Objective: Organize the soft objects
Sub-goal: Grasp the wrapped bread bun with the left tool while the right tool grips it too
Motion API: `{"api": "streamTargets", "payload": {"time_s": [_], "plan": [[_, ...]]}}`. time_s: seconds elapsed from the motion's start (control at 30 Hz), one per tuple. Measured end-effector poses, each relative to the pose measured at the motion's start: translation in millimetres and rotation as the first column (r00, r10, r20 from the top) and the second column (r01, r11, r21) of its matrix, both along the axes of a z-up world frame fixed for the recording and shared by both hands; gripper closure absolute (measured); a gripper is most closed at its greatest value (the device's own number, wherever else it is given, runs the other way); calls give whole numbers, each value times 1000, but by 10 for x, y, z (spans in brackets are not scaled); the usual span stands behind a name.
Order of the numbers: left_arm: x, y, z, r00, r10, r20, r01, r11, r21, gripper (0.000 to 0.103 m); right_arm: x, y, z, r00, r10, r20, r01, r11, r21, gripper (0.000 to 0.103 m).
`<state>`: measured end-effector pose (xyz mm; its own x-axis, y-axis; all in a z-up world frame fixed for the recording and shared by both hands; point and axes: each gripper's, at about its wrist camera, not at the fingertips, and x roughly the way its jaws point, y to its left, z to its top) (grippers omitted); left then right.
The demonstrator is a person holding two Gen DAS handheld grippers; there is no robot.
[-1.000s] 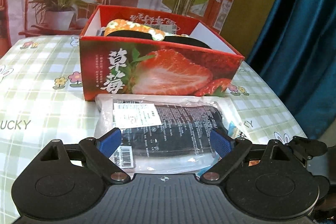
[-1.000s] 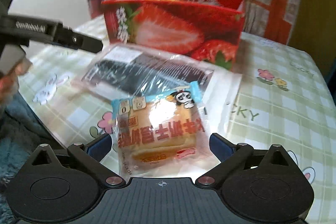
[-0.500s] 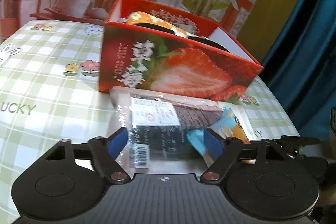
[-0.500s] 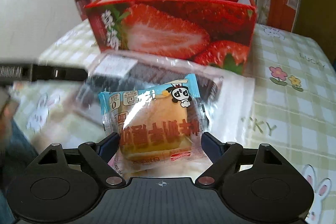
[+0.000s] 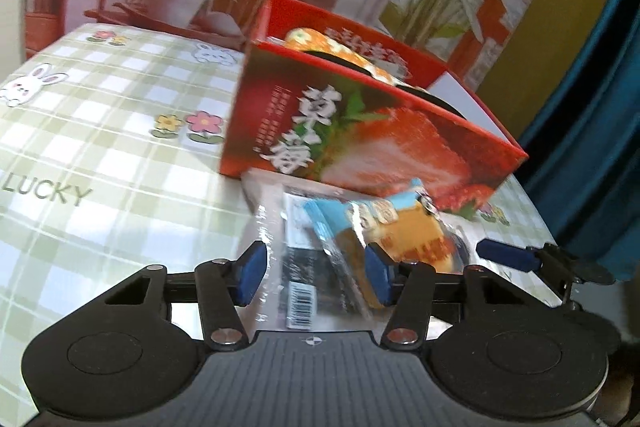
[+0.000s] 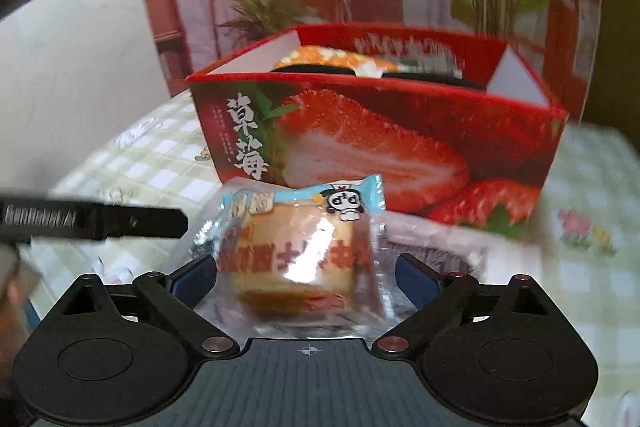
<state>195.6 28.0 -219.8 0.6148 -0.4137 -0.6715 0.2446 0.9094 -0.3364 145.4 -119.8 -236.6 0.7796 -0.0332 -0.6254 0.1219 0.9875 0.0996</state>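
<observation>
Only the left wrist view showed the left gripper (image 5: 316,277), jaws closing around the clear-wrapped dark flat packet (image 5: 304,279) on the green-checked desk (image 5: 100,163), while the right gripper (image 6: 306,277), jaws opening, straddled the blue-topped plastic-wrapped bread bun (image 6: 296,247) at lower centre.

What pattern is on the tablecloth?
Pale green and white checks on the tablecloth, with flowers and rabbits; clearest from the left wrist.

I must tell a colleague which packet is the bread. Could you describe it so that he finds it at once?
Find the red strawberry box on the checked tablecloth. In front of it lies a flat clear bag with dark contents; the bread packet is above that, between the right gripper's opening jaws. Only this packet has a light-blue top edge, a cartoon panda and a golden bun inside.
</observation>
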Motion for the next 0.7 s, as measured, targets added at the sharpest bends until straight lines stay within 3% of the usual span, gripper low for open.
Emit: {"api": "streamTargets", "payload": {"time_s": [0.1,0.17,0.23,0.27,0.43,0.53,0.7], "plan": [[-12,-40,-42,1000,-24,-3,24,1000,-18,47,-137,98,-63,997,59,41,-54,992,-115,9],[-10,-68,-77,999,-37,-8,37,999,-18,48,-155,125,-116,994,100,44,-92,984,-155,15],[9,-103,-103,999,-51,-15,51,999,-12,52,-118,122,-151,990,132,40,-124,979,-162,28],[23,-119,-118,998,-54,-18,54,998,-10,52,-94,129,-171,989,141,41,-133,977,-166,28],[171,-187,-159,996,-71,-57,70,997,-29,52,-76,87,-219,985,151,79,-139,981,-138,27],[253,-260,-154,996,-79,-42,77,996,-36,52,-44,46,-269,987,139,82,-129,985,-116,23],[327,-364,-156,994,-109,-23,108,993,-45,52,-16,-33,-299,986,129,102,-124,991,-51,26]]}}
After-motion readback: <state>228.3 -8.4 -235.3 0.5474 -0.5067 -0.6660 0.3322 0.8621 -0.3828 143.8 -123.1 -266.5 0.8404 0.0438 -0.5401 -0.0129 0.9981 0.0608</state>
